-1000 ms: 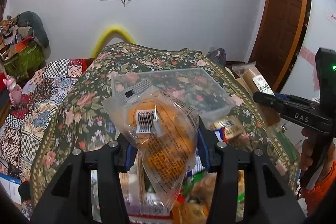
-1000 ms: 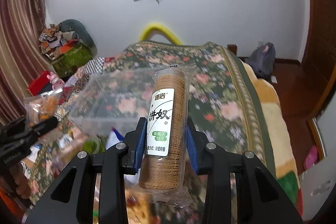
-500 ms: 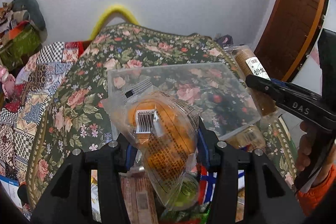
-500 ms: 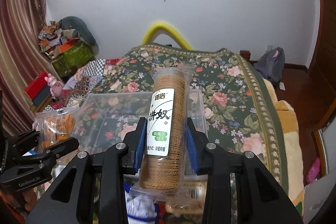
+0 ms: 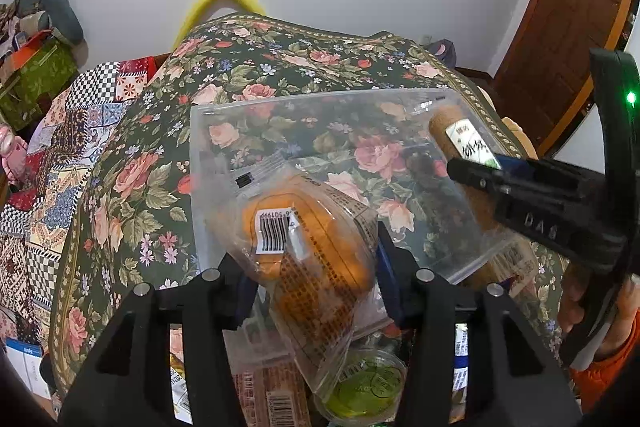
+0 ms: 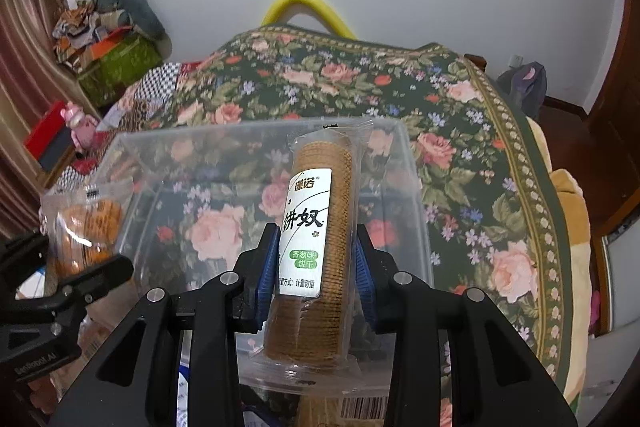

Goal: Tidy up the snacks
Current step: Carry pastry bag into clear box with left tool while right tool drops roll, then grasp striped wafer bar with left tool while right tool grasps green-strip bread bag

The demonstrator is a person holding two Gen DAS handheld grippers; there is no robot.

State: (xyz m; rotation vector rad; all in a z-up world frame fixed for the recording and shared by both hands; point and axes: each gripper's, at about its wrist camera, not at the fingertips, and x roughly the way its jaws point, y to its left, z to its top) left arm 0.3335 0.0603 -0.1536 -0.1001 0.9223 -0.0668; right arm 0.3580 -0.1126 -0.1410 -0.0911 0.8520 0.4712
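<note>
My left gripper (image 5: pixel 310 263) is shut on a clear bag of orange pastries (image 5: pixel 308 239), held over the near edge of a clear plastic box (image 5: pixel 332 103) on the floral bedspread. My right gripper (image 6: pixel 316 263) is shut on a clear-wrapped tube of round biscuits (image 6: pixel 316 227) with a white label, held upright over the same box (image 6: pixel 256 131). The tube (image 5: pixel 460 147) and right gripper (image 5: pixel 520 203) show at the right in the left wrist view. The pastry bag (image 6: pixel 84 227) and left gripper (image 6: pixel 72 291) show at the left in the right wrist view.
Loose snacks lie below the grippers: a green jelly cup (image 5: pixel 364 387) and barcoded packets (image 5: pixel 276 399). The floral bedspread (image 6: pixel 460 115) extends beyond the box. A patchwork quilt (image 5: pixel 48 155) lies left. A wooden door (image 5: pixel 560 27) stands right.
Both grippers have moved forward and down with their snacks, so the clear box is now directly beneath them. The grips have not changed.
</note>
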